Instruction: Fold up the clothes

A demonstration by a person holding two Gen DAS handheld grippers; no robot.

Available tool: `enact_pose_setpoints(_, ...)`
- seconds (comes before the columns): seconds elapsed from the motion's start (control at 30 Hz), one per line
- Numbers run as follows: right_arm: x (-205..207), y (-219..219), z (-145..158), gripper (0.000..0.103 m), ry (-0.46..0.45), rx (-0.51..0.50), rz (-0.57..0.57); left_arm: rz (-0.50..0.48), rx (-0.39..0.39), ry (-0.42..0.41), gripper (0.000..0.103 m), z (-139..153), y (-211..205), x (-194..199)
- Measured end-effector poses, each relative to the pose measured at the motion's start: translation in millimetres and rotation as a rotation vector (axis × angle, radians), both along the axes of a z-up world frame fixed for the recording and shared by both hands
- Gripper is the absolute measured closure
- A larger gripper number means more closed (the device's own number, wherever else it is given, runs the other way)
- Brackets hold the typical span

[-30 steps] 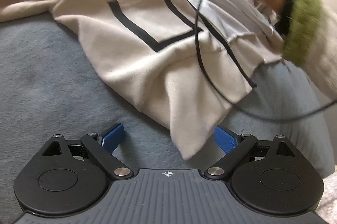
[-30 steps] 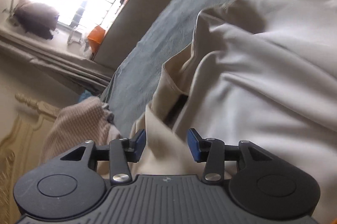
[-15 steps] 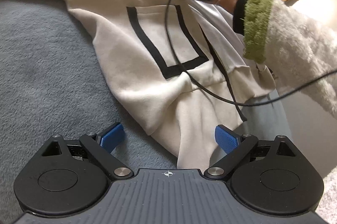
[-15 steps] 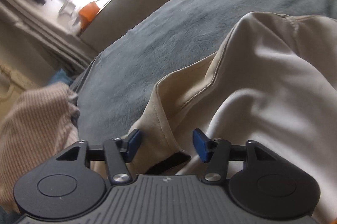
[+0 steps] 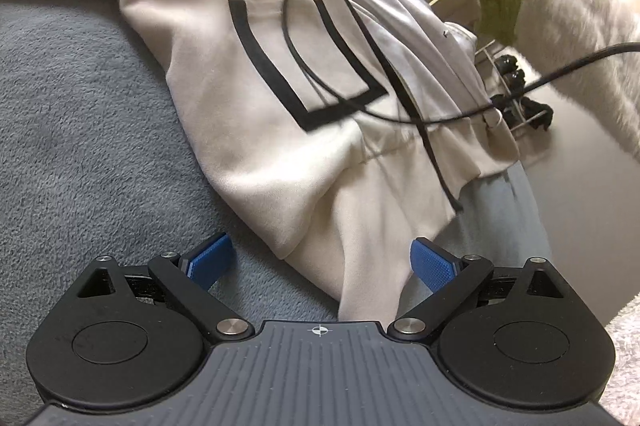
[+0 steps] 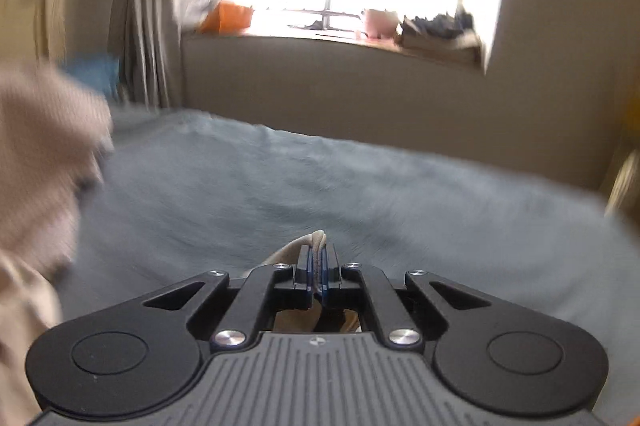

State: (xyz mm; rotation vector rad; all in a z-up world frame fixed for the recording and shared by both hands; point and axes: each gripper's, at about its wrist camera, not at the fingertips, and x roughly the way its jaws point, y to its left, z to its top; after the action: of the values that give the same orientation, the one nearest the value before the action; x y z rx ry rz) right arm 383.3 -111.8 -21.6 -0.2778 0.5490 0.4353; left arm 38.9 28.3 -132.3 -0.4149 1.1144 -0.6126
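A cream sweatshirt point(image 5: 288, 98) with a black rectangle outline lies crumpled on the grey-blue bed cover point(image 5: 80, 130) in the left wrist view. Its lowest corner hangs between the blue pads of my left gripper point(image 5: 320, 260), which is open and not touching the cloth on the left side. In the right wrist view my right gripper point(image 6: 318, 266) is shut on a fold of the cream sweatshirt point(image 6: 316, 240), held above the bed cover point(image 6: 360, 186). A person's hand in a fluffy white sleeve point(image 5: 568, 10) with a green cuff is at the top right.
A black cable point(image 5: 320, 82) loops across the sweatshirt. A pinkish knit garment point(image 6: 36, 154) sits at the left in the right wrist view. A window sill point(image 6: 340, 34) with clutter runs behind the bed. Floor and a wire rack point(image 5: 516, 90) lie past the bed's right edge.
My right gripper has shut on an edge of the sweatshirt and swung up toward the window. The left gripper has moved closer over the sweatshirt's lower corner and stays open.
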Motion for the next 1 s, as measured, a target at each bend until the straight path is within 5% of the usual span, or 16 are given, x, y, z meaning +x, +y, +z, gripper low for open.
enact_pose_setpoints(0.17,14.7,43.7,-23.6,0.1,-0.051,-0.172,-0.015,-0.004,0.015,-0.001,0.006,0.0,-5.7,-0.3)
enact_pose_setpoints(0.27,32.7,47.1,-46.0,0.094,0.078,-0.138,-0.103,-0.006,0.023,0.0,0.006,0.2,-8.9,-0.6)
enact_pose_setpoints(0.33,36.2,38.4,-51.6,0.067,0.121,-0.105,-0.18,-0.001,0.021,0.004,0.006,0.7,-9.4,-1.0)
enact_pose_setpoints(0.37,37.5,33.0,-52.7,0.062,0.141,-0.088,-0.216,0.004,0.017,0.007,0.006,0.8,-8.6,-1.0)
enact_pose_setpoints(0.5,28.4,-20.2,-31.7,0.06,0.188,0.07,-0.276,0.023,0.002,0.02,0.006,1.1,-5.2,-1.0)
enact_pose_setpoints(0.63,1.0,-95.5,-1.2,0.059,0.27,0.334,-0.307,0.051,-0.02,0.039,0.006,4.2,-0.7,-4.0)
enact_pose_setpoints(0.8,-77.8,-197.0,6.4,0.058,0.427,0.654,-0.322,0.065,-0.022,0.025,0.006,13.6,-2.2,-13.2)
enact_pose_setpoints(1.0,-192.0,-264.9,-10.2,0.058,0.546,0.839,-0.297,0.072,-0.011,0.027,0.007,18.9,-13.5,-24.8)
